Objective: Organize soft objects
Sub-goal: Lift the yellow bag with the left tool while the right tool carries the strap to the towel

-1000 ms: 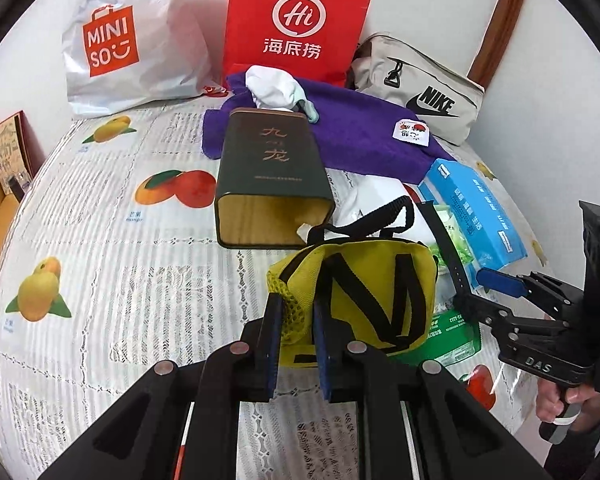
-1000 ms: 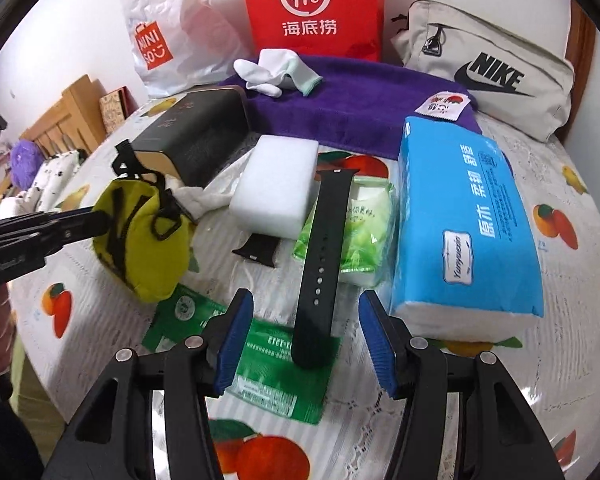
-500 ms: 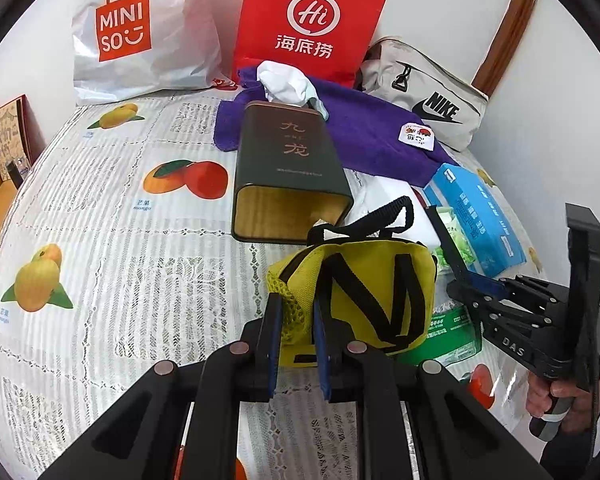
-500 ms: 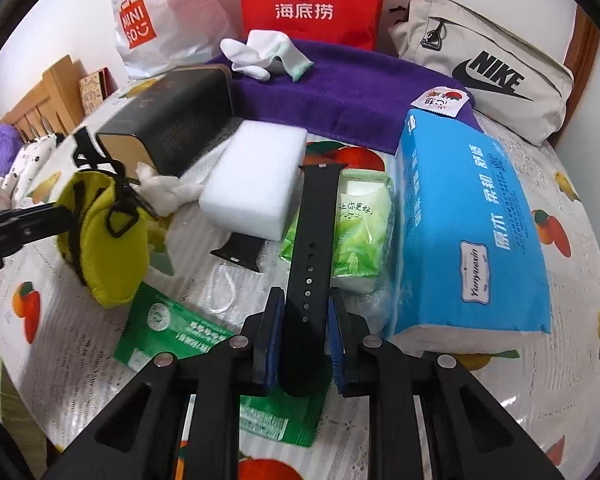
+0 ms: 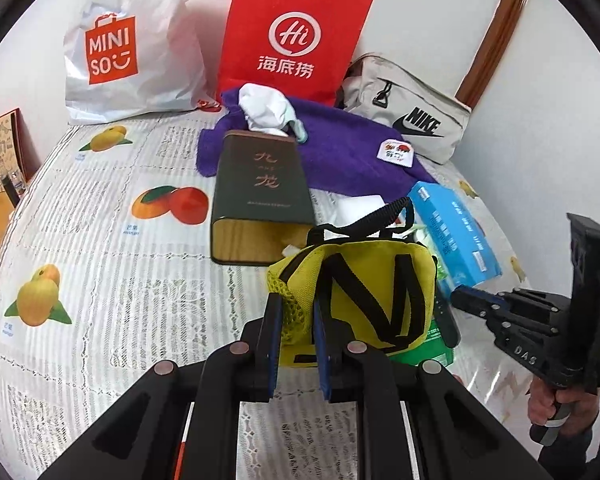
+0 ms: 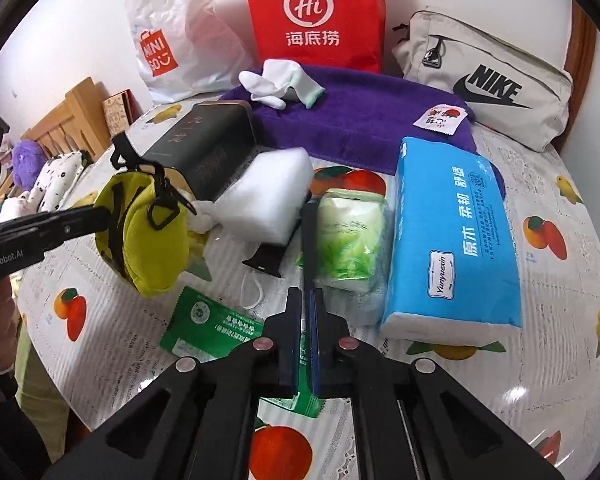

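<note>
Right wrist — right gripper (image 6: 304, 304) clamps black strap (image 6: 309, 236), jaws just closing

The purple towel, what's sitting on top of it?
On the purple towel lie white gloves and a small sachet. Whatever lies beneath the towel is covered.

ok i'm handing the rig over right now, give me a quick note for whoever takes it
Left gripper: shut on the mesh edge of the yellow pouch, holding it up.
Right gripper: jaws have just been closing and are now shut on the black strap, which sits edge-on between the pads.
On the table: white foam block, green wipes pack, blue tissue pack, green sachet. The white gloves lie on the purple towel.
Done: two things gripped, nothing visibly sorted yet.
Left: probably place the strap and pouch, then the rest.
</note>
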The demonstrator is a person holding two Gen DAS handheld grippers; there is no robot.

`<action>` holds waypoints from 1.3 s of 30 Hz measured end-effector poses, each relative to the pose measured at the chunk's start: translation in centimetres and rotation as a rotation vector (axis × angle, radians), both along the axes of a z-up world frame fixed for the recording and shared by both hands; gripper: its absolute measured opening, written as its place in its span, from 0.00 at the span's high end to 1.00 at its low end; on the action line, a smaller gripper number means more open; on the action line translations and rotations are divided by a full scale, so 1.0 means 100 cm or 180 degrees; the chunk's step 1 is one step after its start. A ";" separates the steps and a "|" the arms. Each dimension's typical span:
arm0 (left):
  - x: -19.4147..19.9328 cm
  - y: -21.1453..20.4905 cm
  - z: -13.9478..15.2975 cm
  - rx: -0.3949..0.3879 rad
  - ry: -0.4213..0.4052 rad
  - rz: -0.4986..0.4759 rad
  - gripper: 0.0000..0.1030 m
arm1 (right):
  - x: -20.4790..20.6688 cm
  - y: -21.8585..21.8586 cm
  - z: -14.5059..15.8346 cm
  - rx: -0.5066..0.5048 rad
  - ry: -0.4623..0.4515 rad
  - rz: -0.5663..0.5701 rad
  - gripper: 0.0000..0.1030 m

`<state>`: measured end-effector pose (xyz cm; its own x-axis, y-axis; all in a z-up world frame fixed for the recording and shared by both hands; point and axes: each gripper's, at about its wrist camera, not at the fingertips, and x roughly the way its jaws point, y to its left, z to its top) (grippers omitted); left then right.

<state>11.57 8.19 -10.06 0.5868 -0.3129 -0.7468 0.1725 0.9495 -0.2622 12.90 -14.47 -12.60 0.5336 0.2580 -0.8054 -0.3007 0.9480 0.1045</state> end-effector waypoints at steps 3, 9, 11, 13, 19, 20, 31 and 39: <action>0.000 -0.003 0.001 0.0010 0.0003 -0.0008 0.86 | 0.003 -0.002 -0.005 -0.0017 0.0060 -0.0012 0.95; 0.000 -0.004 0.001 0.0034 0.0026 -0.0012 0.86 | 0.012 -0.002 -0.011 -0.0026 0.0100 -0.0063 0.74; 0.001 -0.004 -0.001 0.0032 0.0042 -0.0004 0.86 | 0.014 0.000 -0.014 -0.0099 0.0082 -0.0063 0.66; 0.002 -0.003 -0.003 0.0023 0.0057 0.0001 0.86 | 0.017 0.004 -0.019 -0.0140 0.0093 -0.0044 0.66; 0.007 -0.003 -0.007 0.0025 0.0096 0.0018 0.86 | 0.026 0.012 -0.035 -0.0285 0.0146 0.0009 0.70; 0.007 -0.003 -0.007 0.0028 0.0102 0.0022 0.86 | 0.025 0.013 -0.036 -0.0295 0.0137 0.0012 0.80; 0.014 -0.010 0.007 0.0005 0.0037 -0.0012 0.86 | 0.016 0.000 -0.009 -0.0116 0.0047 0.0045 0.81; 0.023 -0.017 0.028 -0.0039 -0.0059 -0.0035 0.86 | 0.018 -0.011 0.021 -0.0027 -0.0102 0.0017 0.81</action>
<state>13.91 6.51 -7.29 0.5969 -0.3285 -0.7319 0.1879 0.9442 -0.2705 14.65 -15.56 -10.55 0.5577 0.2540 -0.7902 -0.3088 0.9472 0.0866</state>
